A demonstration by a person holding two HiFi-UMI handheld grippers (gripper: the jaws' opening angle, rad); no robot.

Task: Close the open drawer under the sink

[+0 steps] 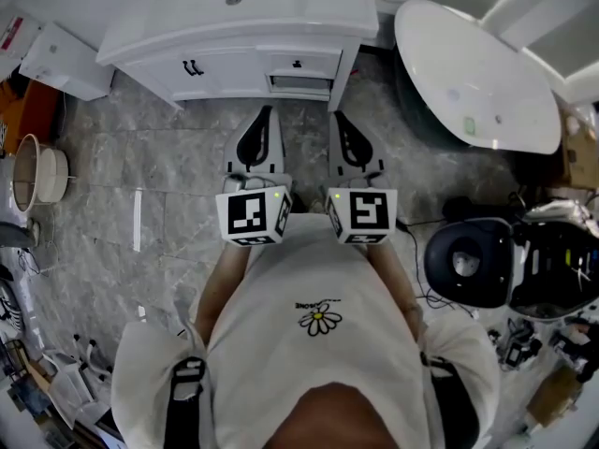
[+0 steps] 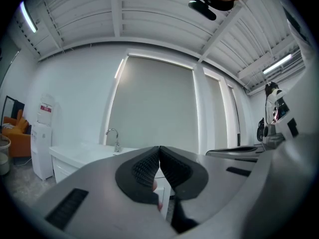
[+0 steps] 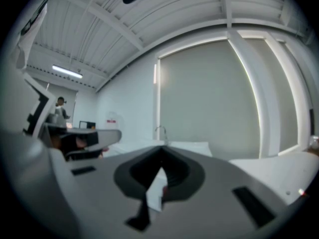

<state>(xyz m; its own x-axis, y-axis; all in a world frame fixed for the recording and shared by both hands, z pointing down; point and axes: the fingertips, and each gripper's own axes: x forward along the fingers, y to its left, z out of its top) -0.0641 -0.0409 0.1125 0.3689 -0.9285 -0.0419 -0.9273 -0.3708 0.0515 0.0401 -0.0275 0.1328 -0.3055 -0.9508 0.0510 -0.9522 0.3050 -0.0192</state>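
The white sink cabinet stands at the top of the head view. Its small right drawer is pulled out a little, with a dark gap above its front. Both grippers are held side by side over the floor and point at the cabinet, short of it. My left gripper is shut with nothing between its pads. Level with the drawer's right end, my right gripper is also shut and empty. Past the jaws of the left gripper and the right gripper I see the countertop and faucet.
A white bathtub lies right of the cabinet. A black round device and cables sit on the floor at the right. A white box unit and a basket stand at the left. Grey marble floor lies between me and the cabinet.
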